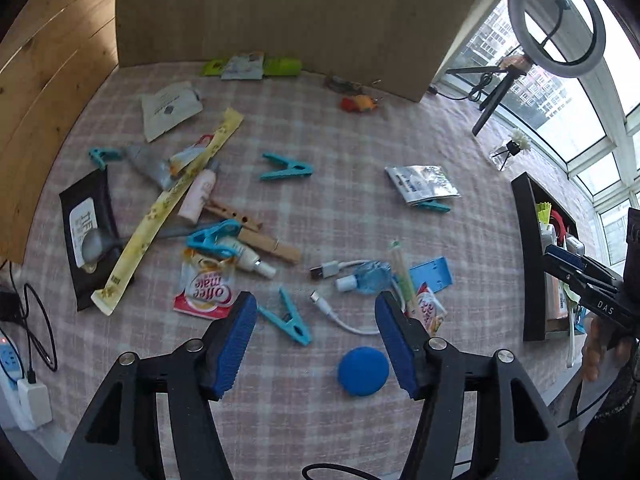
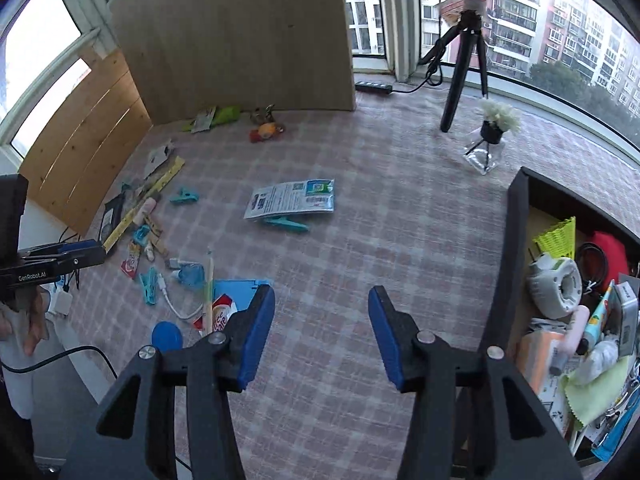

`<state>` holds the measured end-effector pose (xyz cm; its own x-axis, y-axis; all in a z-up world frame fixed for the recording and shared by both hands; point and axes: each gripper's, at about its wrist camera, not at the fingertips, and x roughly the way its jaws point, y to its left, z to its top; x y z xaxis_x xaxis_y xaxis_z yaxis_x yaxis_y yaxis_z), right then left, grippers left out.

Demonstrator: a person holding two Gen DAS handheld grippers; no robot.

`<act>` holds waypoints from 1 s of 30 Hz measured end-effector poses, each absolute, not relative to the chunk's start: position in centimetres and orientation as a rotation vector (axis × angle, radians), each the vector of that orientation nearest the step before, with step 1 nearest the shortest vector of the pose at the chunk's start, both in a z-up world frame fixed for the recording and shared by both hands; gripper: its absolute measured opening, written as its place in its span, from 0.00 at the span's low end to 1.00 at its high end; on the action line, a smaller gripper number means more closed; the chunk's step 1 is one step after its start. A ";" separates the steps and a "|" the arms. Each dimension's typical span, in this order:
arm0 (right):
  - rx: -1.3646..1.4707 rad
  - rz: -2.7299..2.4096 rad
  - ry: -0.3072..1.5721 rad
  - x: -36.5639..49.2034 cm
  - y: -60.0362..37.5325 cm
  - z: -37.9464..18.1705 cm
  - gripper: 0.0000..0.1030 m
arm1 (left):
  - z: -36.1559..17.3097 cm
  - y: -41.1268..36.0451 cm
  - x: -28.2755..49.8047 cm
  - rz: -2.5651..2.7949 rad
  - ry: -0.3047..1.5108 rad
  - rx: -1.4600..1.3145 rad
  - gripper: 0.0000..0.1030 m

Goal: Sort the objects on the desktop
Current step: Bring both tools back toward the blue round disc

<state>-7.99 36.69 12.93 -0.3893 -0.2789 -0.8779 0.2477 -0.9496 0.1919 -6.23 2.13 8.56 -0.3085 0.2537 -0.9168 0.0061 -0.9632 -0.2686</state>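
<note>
A: Left wrist view: left gripper [image 1: 316,340] jaws wide, holding nothing, over the tablecloth [image 1: 360,152]. Teal clip [image 1: 289,318] lies between the pads, not touched.
B: Clip's axis?
A: Slanted, open end up-left. Blue disc [image 1: 363,370] just inside the right pad.
B: Right gripper [image 2: 321,334]?
A: Wide apart too, nothing held, bare cloth beneath. Black bin [image 2: 508,248] to its right.

Clutter [image 1: 216,232] left of box [image 1: 524,264]
</note>
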 end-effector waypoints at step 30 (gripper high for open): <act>1.550 -1.937 0.392 -1.3 17.1 3.6 0.49 | 0.2 3.2 -6.0 2.284 -0.543 -1.972 0.41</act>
<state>-1.33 17.10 3.59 -0.1195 -0.2799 -0.9525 0.6280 -0.7644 0.1458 -6.01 3.19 0.19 -0.1712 0.2837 -0.9435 0.1712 -0.9345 -0.3121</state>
